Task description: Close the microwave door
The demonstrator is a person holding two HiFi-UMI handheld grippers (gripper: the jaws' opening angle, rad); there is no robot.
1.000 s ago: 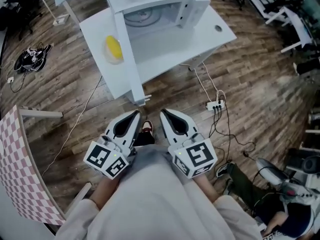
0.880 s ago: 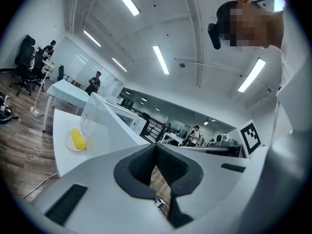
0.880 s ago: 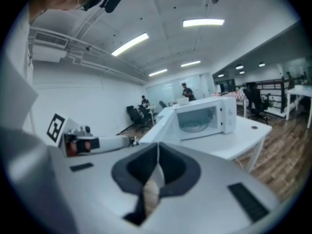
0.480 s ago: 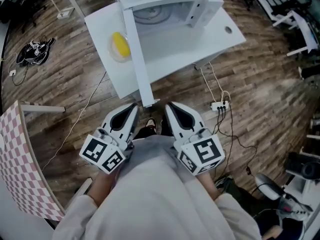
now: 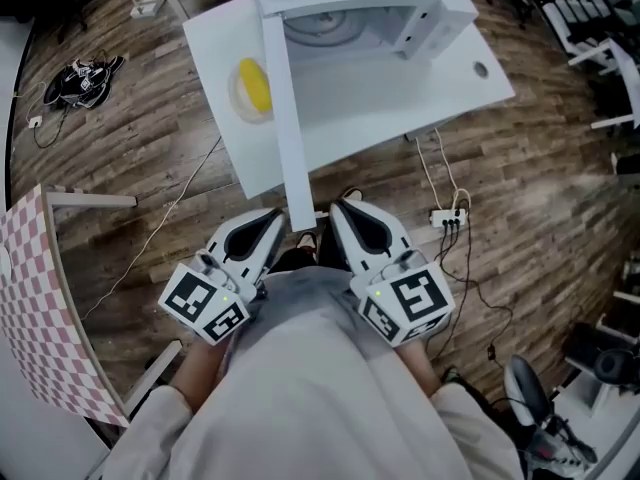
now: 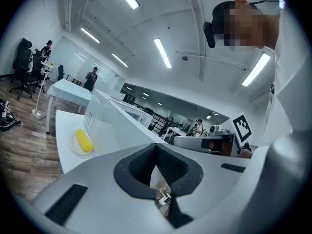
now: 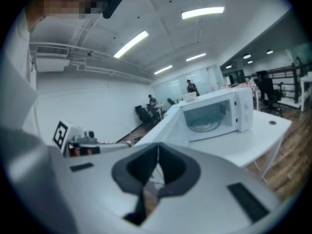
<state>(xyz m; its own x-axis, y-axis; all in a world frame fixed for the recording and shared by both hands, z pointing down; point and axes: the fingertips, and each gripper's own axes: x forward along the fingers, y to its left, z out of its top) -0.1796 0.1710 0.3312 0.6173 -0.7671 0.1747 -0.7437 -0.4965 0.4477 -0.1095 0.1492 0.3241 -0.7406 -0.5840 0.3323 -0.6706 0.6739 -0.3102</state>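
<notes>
The left gripper (image 5: 272, 218) is held close to the person's body, its fingers pressed together on nothing. On the white bench (image 5: 440, 88) a yellow food item (image 5: 253, 86) lies just left of the microwave door (image 5: 285, 118), which is swung wide open. The right gripper (image 5: 340, 211) is likewise closed and empty. The microwave (image 5: 400, 8) sits farther back on the bench.

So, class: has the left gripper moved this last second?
Yes. The left gripper has come forward toward the table; the free end of the open microwave door now lies beside its tip.
</notes>
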